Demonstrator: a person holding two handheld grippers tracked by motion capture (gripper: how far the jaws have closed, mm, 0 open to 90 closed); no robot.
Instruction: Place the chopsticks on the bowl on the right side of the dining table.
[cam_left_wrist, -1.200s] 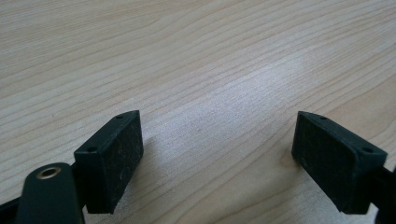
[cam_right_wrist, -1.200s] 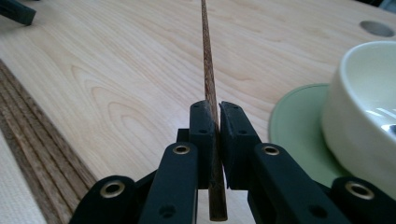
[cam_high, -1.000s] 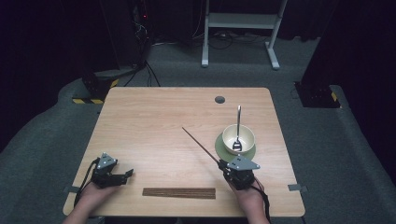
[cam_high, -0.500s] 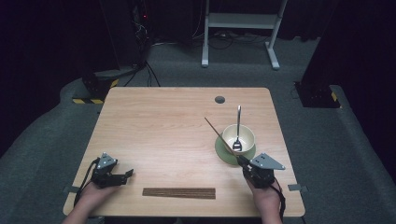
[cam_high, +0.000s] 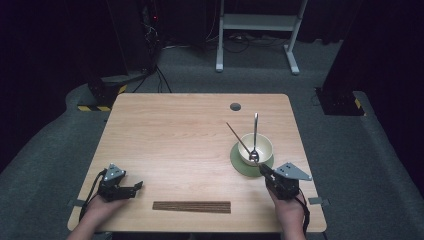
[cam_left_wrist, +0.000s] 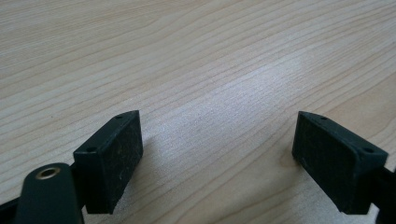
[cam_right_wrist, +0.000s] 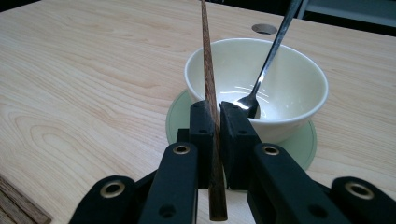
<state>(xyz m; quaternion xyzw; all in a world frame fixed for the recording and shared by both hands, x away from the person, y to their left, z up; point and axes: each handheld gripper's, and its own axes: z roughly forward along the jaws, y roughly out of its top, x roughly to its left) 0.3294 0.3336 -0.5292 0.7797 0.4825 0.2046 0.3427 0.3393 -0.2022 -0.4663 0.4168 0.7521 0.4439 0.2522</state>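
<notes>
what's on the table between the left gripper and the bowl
Bare wood, by the high view: nothing lies between the left gripper and the bowl. The row of chopsticks sits nearer the front edge, off that line.

Looks like a lab / recording rig, not a home. Single wood desk (cam_high: 175, 130) w/ cable grommet hole (cam_high: 235, 106) sits alone on grey carpet (cam_high: 45, 165), dark surroundings all round. Hazard-striped base (cam_high: 102, 95) w/ cables at back left, equipment rack w/ red LED (cam_high: 150, 20) behind, white metal stand frame (cam_high: 257, 30) at rear — test-bench setup, staged props on the desk.
</notes>
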